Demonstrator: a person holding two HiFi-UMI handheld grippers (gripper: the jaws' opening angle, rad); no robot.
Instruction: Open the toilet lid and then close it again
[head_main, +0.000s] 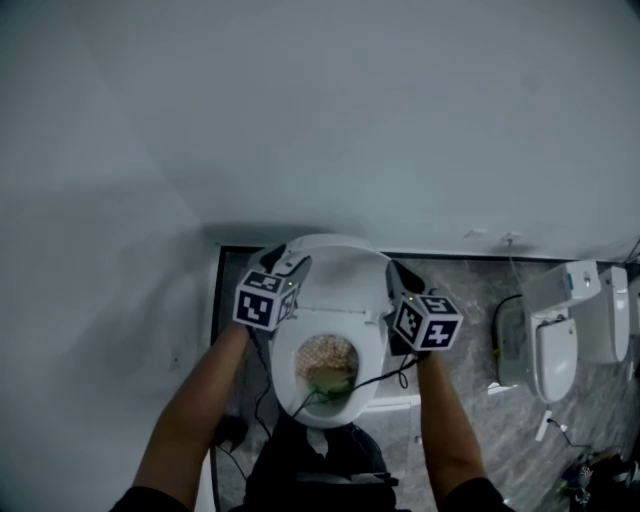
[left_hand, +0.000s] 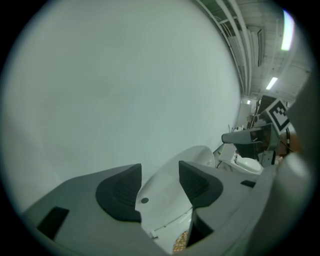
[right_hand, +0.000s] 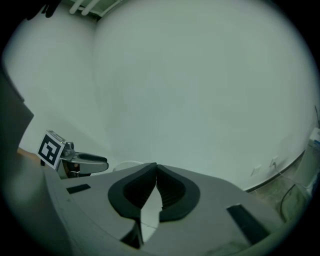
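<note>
At nine o'clock on the raised toilet lid (head_main: 335, 262), the left gripper (left_hand: 160, 176) gapes at its edge; the right gripper (right_hand: 156, 172), pinched together, sits at three. Next, probably: clamp and lower.

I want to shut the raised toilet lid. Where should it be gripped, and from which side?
Probably its thin left rim, approached from the front-left: the lid stands raised toward the wall, leaving that rim exposed, and the open left gripper lines up with it.
</note>
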